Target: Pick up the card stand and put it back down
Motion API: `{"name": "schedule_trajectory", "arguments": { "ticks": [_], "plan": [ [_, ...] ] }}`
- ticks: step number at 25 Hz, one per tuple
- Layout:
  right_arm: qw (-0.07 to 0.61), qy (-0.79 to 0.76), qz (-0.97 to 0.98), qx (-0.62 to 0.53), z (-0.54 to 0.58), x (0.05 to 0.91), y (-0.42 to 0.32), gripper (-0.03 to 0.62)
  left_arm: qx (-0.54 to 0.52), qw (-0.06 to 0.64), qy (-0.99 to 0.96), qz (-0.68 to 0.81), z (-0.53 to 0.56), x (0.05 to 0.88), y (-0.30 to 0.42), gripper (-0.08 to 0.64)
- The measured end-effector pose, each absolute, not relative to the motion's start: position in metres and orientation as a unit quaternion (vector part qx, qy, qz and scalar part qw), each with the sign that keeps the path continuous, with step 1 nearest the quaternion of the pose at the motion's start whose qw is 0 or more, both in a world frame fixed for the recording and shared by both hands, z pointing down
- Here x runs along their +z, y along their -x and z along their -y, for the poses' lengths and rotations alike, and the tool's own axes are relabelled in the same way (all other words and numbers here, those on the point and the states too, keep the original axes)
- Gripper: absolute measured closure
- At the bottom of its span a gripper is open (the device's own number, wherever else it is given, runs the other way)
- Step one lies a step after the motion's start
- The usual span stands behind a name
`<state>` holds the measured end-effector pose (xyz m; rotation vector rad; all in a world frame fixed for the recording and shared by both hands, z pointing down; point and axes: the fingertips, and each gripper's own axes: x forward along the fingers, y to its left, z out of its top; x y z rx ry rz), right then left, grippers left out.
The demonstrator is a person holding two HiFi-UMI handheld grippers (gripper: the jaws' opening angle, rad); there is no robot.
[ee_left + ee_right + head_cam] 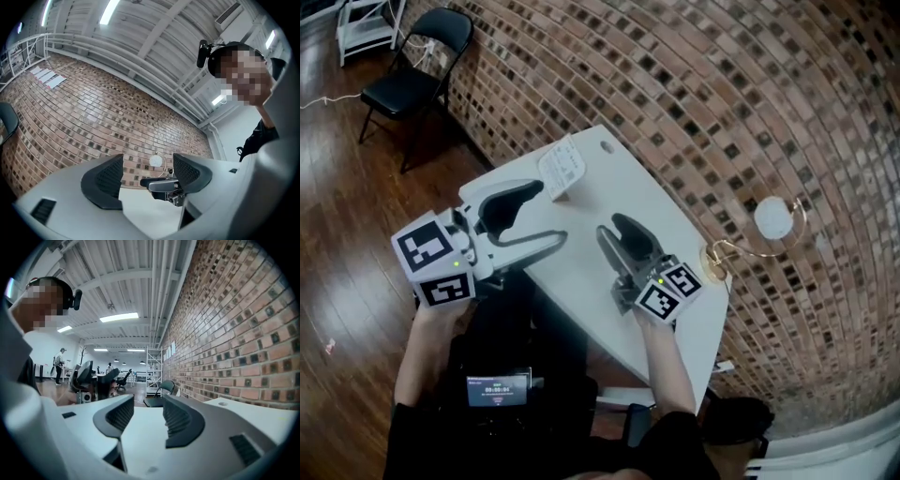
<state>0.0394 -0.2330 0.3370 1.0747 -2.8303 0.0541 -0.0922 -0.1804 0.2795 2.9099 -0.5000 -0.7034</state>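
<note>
The card stand (561,169), a white printed card in a small holder, stands upright near the table's far left edge. My left gripper (551,214) hovers just short of it, open with nothing between its pads, and it does not touch the stand. My right gripper (611,227) is over the middle of the white table (675,220), open and empty. In the left gripper view the jaws (146,176) stand apart and frame the right gripper (161,185). In the right gripper view the jaws (145,416) are parted over bare tabletop, with the left gripper (91,378) off to the left.
A gold ring ornament with a white disc (773,225) stands at the table's right corner. Right behind the table runs a brick wall (722,94). A black folding chair (417,66) stands on the wooden floor at the far left. The person's legs are beneath the table's near edge.
</note>
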Motion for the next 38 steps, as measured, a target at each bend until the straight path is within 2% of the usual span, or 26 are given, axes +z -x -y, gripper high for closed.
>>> {"name": "schedule_trajectory", "arguments": {
  "ticks": [2,5,12,20,38],
  "plan": [
    [0.064,-0.360,0.930,0.016,0.241,0.341,-0.040,0.370,-0.231,0.050,-0.957,0.165,0.179,0.277,0.091,0.222],
    [0.074,-0.368,0.927,0.021,0.252,0.350,-0.038,0.365,-0.236,0.040,-0.956,0.168,0.176,0.273,0.092,0.186],
    [0.102,-0.392,0.914,0.028,0.292,0.368,-0.036,0.364,-0.230,0.040,-0.956,0.176,0.177,0.275,0.095,0.186],
    [0.140,-0.417,0.894,0.087,0.350,0.416,-0.019,0.364,-0.231,0.046,-0.955,0.177,0.177,0.276,0.099,0.186],
    [0.150,-0.439,0.878,0.115,0.394,0.433,0.023,0.367,-0.240,0.038,-0.958,0.156,0.163,0.265,0.099,0.186]
  ]
}}
